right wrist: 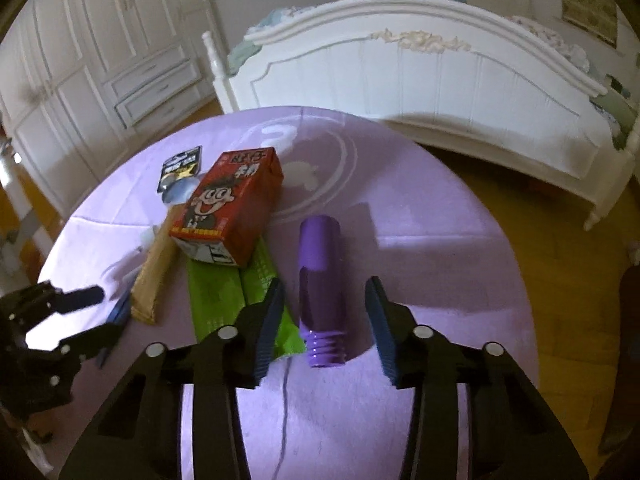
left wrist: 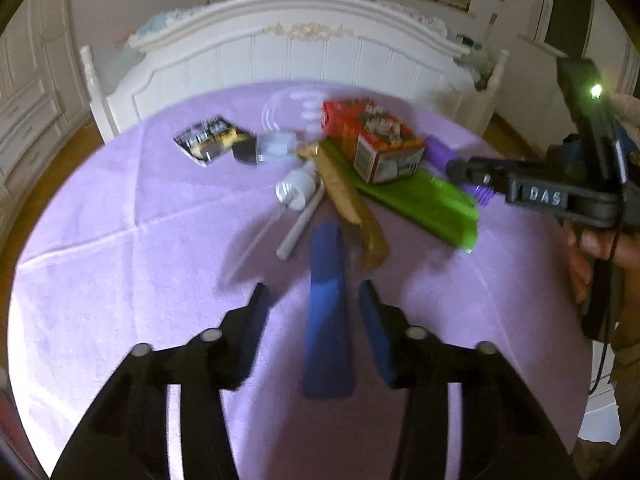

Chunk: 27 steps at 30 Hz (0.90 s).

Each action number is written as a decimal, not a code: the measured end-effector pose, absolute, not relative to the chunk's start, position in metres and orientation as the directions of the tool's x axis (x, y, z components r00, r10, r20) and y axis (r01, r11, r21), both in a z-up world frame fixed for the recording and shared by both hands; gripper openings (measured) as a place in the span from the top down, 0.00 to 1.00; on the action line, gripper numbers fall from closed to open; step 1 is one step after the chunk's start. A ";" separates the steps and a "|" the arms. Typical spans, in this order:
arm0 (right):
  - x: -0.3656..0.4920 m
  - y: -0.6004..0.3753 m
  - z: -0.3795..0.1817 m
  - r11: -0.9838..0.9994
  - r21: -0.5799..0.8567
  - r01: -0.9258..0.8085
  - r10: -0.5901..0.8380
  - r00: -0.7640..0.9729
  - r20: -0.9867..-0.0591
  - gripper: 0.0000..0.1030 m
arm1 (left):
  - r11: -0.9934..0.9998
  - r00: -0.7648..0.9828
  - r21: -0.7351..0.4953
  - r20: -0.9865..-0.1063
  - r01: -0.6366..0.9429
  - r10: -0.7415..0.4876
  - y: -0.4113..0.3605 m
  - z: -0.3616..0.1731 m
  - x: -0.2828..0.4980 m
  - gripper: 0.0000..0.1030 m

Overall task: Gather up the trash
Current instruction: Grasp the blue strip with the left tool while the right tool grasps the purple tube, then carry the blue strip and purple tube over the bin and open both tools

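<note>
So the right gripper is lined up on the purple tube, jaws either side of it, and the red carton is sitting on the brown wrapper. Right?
Not quite: the red carton sits on the green wrapper, with the brown wrapper beside it, as the right wrist view shows. The right gripper is indeed lined up on the purple tube, jaws either side of it.

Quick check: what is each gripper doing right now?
Left gripper: open, blue strip between its fingers, not gripped.
Right gripper: open, purple tube between its fingers, not gripped.
</note>
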State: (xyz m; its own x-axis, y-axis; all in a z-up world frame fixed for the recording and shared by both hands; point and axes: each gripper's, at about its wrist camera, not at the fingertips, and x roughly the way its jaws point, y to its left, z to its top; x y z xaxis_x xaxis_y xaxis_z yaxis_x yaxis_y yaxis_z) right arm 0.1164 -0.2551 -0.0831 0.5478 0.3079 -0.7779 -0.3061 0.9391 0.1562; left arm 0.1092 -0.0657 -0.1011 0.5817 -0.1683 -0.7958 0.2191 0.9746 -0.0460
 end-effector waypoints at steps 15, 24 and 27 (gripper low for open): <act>0.103 -0.276 -0.068 0.880 0.381 -0.284 0.475 0.537 -0.697 0.75 | 0.977 0.630 -0.105 -0.750 0.187 -0.201 -0.030 -0.086 0.100 0.86; 0.070 -0.216 -0.016 0.791 0.412 -0.452 0.606 0.492 -0.625 0.75 | 0.996 0.738 -0.049 -0.669 0.076 -0.089 0.015 -0.049 0.059 0.85; 0.062 -0.179 -0.006 0.751 0.414 -0.514 0.647 0.447 -0.618 0.75 | 1.000 0.771 -0.023 -0.636 -0.005 -0.011 0.038 -0.040 0.045 0.85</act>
State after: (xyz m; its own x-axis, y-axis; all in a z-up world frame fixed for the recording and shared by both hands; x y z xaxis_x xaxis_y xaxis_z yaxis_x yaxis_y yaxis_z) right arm 0.0618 -0.1787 -0.0057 0.4466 0.6468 -0.6182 -0.5142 0.7510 0.4143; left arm 0.0451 0.0382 -0.0403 0.7715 -0.0113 -0.6361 -0.0047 0.9997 -0.0234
